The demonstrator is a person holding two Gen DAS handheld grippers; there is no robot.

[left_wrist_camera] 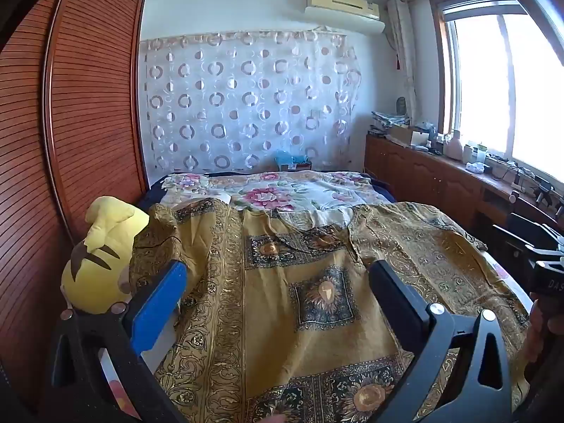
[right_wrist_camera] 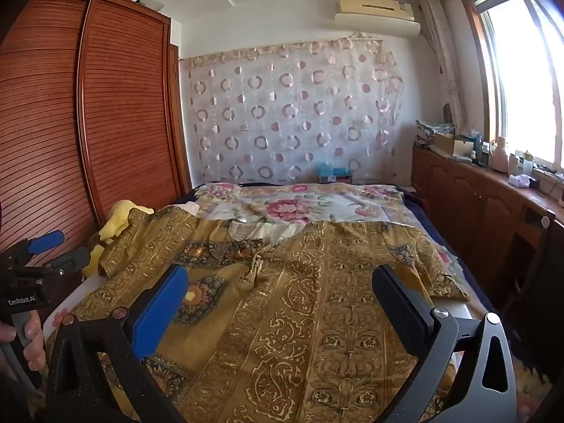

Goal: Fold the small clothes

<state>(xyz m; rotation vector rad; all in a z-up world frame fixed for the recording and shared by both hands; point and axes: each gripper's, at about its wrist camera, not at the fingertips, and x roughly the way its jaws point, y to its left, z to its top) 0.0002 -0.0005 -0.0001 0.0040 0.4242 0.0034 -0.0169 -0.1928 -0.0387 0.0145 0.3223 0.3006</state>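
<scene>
A mustard-yellow patterned shirt (left_wrist_camera: pixel 317 282) with dark sunflower squares lies spread flat on the bed, neck toward the far wall; it also shows in the right wrist view (right_wrist_camera: pixel 317 299). Its left sleeve drapes over a yellow plush toy (left_wrist_camera: pixel 102 261). My left gripper (left_wrist_camera: pixel 278 282) is open and empty, held above the shirt's chest. My right gripper (right_wrist_camera: pixel 280 292) is open and empty above the shirt's right half. The left gripper also shows at the left edge of the right wrist view (right_wrist_camera: pixel 60 250), open.
A floral bedspread (left_wrist_camera: pixel 282 190) covers the far part of the bed. A slatted wooden wardrobe (left_wrist_camera: pixel 88 105) stands close on the left. A low wooden cabinet (right_wrist_camera: pixel 476 197) with clutter runs under the window on the right. A circle-patterned curtain (left_wrist_camera: pixel 246 105) hangs behind.
</scene>
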